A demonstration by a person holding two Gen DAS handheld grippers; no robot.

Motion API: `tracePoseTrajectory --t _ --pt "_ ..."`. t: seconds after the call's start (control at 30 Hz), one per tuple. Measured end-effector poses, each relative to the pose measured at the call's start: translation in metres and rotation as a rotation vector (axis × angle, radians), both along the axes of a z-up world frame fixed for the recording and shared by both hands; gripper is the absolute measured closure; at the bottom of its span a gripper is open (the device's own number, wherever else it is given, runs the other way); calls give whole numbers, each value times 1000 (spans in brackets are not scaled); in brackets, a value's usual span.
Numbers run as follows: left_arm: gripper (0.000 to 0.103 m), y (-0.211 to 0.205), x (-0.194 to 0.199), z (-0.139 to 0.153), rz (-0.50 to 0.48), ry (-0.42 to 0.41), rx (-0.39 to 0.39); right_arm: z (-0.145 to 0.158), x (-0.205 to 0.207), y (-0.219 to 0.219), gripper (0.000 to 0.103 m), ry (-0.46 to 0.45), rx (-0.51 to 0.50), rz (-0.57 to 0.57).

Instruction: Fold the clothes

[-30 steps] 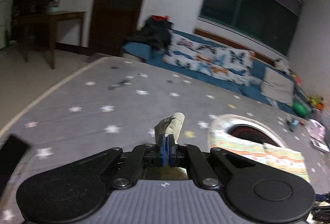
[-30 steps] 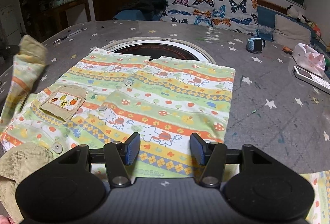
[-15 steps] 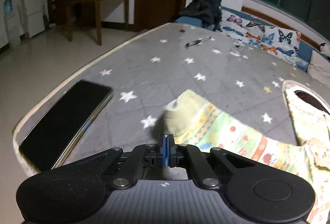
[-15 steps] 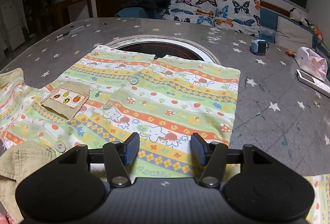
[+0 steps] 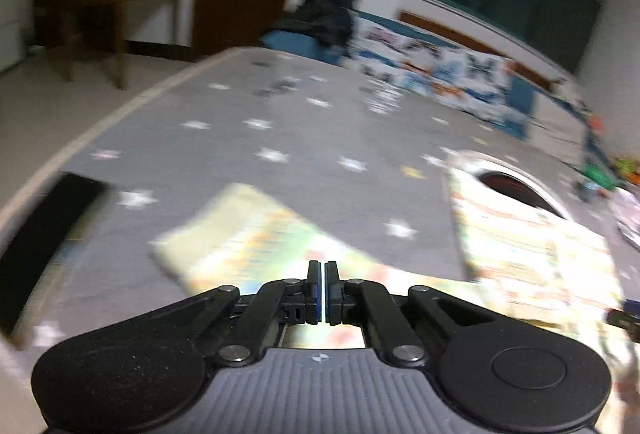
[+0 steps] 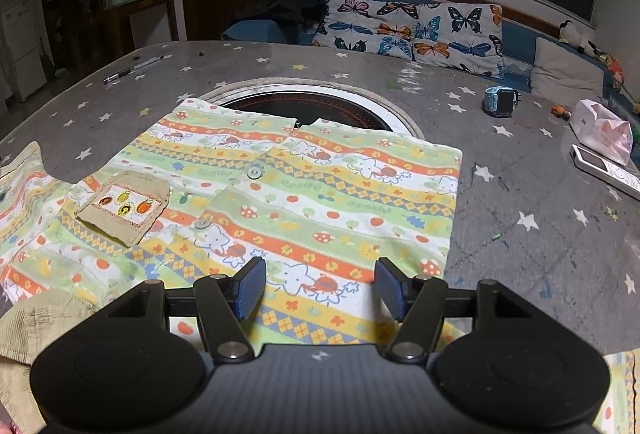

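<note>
— Shirt: spread flat on the grey star-print tabletop, front up, far hem lapping over the round dark opening in the middle. Striped green, orange and yellow, with two buttons down the front and a beige patch pocket on its left half.

— And the sleeve?

— Stretched out flat to the left, beige cuff at the far end, near a dark flat slab at the tabletop edge. Blurred in the left wrist view.

— Left gripper?

— Blue-padded fingers pressed together, only a slit between them. Above the sleeve; whether any cloth is pinched, cannot tell.

— Right gripper?

— Fingers spread wide, empty, hovering over the near hem of the shirt.

— Elsewhere on the tabletop?

— A pen far left, a blue watch, a pink packet and a white remote to the right.
</note>
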State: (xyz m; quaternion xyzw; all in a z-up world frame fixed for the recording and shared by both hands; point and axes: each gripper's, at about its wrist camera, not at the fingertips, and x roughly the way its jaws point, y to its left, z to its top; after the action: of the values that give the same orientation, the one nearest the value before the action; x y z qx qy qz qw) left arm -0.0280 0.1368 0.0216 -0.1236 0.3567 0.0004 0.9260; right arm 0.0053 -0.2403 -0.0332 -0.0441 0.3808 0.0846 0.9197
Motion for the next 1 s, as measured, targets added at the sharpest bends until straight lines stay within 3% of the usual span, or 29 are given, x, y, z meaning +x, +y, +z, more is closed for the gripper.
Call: tracePoseTrajectory --t 0.17,0.43,0.67,0.77,1.0 --pt "100 -26 18 -18 -54 33 27 -5 4 -4 41 22 6 -15" --pt "99 26 27 -25 122 32 77 -9 5 -11 37 27 5 -17" --pt "99 43 40 -20 176 51 61 -8 8 -12 37 24 8 -28" --pt "99 31 41 -12 132 41 38 -6 10 -14 37 24 3 -32" --pt "99 -29 59 6 -75 30 0 -1 22 -27 38 26 22 -45"
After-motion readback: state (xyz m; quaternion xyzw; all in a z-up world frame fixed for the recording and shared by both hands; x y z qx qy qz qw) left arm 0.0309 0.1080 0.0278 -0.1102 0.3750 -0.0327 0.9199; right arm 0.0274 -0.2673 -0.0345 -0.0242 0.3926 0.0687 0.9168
